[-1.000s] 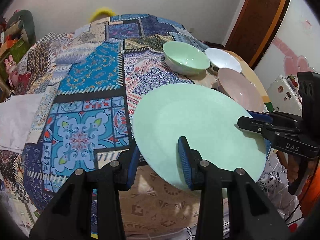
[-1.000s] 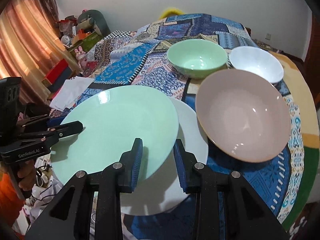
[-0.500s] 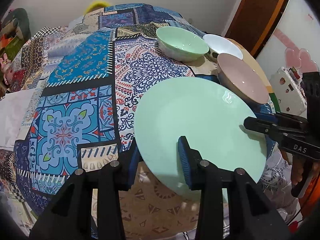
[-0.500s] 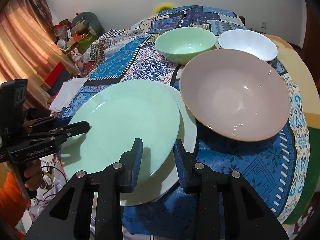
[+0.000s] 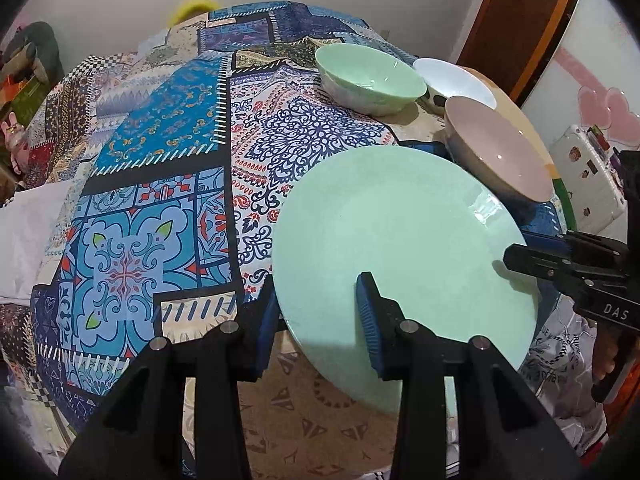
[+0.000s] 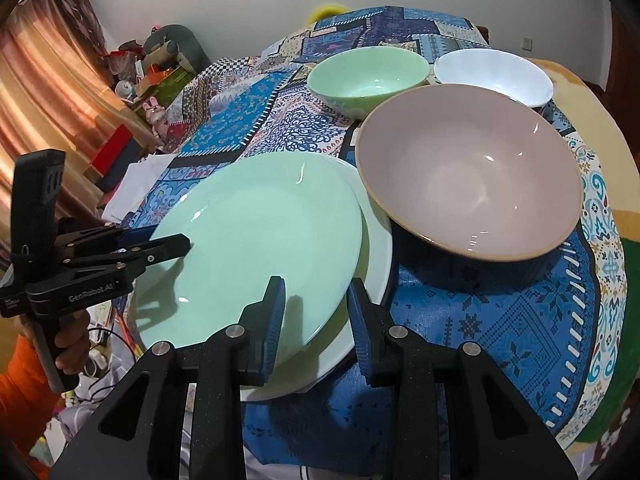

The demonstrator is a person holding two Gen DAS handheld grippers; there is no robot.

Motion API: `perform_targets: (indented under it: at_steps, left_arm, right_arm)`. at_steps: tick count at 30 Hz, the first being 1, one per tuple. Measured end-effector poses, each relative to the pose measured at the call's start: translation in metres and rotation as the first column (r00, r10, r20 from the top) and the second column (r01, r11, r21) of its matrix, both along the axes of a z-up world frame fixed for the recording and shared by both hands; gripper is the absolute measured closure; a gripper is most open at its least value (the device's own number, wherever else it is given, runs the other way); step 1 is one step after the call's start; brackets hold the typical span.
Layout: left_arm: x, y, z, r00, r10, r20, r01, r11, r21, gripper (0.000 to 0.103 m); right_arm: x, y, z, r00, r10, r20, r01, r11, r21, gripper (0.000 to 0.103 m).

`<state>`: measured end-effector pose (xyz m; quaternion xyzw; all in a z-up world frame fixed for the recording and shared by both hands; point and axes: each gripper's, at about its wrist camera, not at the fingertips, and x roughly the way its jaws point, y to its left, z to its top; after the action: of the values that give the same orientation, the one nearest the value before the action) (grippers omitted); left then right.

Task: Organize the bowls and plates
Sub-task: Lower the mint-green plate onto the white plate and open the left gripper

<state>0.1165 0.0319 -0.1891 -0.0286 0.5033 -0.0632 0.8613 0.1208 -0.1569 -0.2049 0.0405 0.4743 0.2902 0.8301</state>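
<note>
- Left wrist view: the left gripper [image 5: 320,316] is clenched on the near rim of the green plate [image 5: 400,248], one pad above, one beneath.
- The right gripper [image 6: 316,316] grasps the same plate's opposite rim.
- The green plate sits tilted over the white plate [image 6: 376,248], at the table's near edge beside the pink bowl [image 6: 468,176].
- Step in hand, as I judge it: stacking green on white. Next calls for levelling, centring, then letting go with both.
- Plates are glossy, smooth, round and shallow; green bowl [image 6: 368,76] and white bowl [image 6: 496,72] stand behind on a patterned, soft cloth [image 5: 160,184].
</note>
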Motion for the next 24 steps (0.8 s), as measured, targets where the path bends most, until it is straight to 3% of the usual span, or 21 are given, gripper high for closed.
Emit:
perform_targets:
  at_steps: [3, 15, 19, 24]
  left_arm:
    - [0.004, 0.0, -0.008, 0.999, 0.006, -0.035, -0.006, 1.0, -0.004, 0.065]
    - [0.001, -0.005, -0.01, 1.0, 0.01, -0.016, -0.009, 1.0, 0.029, 0.065]
    - [-0.004, -0.004, -0.005, 1.0, 0.015, -0.002, -0.015, 1.0, 0.023, 0.065]
    - [-0.012, -0.007, 0.012, 0.999, 0.007, 0.049, -0.01, 0.999, 0.052, 0.064]
  right_arm:
    - [-0.001, 0.001, 0.001, 1.0, -0.001, -0.001, 0.001, 1.0, 0.004, 0.074]
    - [-0.003, 0.0, 0.0, 0.999, -0.024, 0.031, 0.024, 1.0, 0.002, 0.075]
    - [-0.01, 0.0, 0.009, 0.993, -0.038, 0.109, 0.044, 0.998, -0.053, 0.075]
    - [-0.012, -0.009, 0.022, 0.988, -0.05, 0.145, 0.056, 0.998, -0.04, 0.074]
